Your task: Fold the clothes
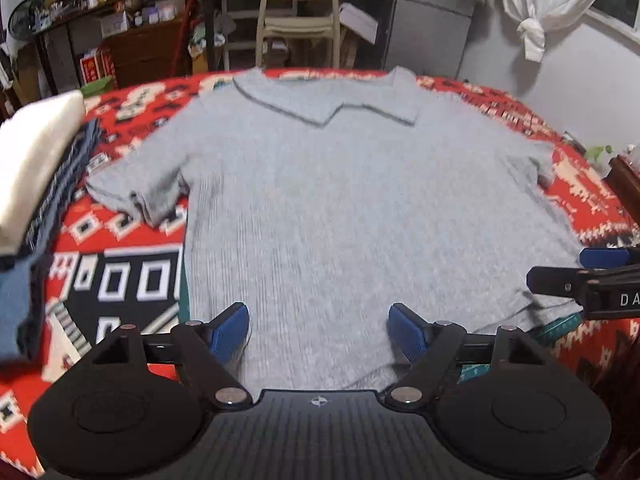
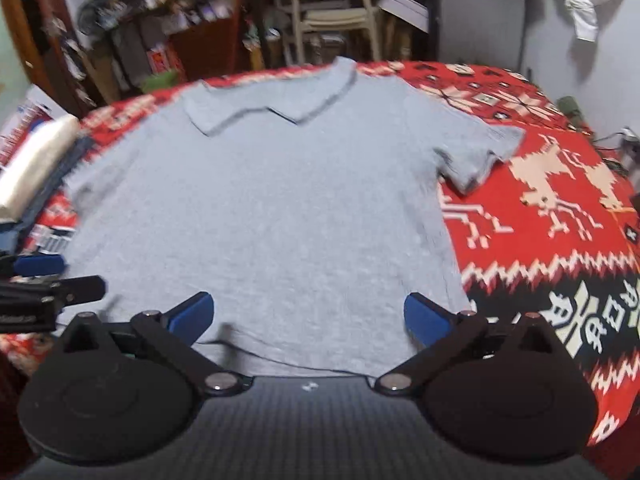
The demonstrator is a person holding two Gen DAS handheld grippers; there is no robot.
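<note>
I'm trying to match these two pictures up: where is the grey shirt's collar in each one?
Left wrist view: the collar lies at the top centre, on the far side of the grey shirt.
Right wrist view: the collar sits upper left of centre, tilted.
Shared landmark: the pale chair stands just beyond the collar in both.

One grey polo shirt at centre, two grippers: left gripper, right gripper. One folded pile at 9 o'clock. One chair at 12 o'clock.
</note>
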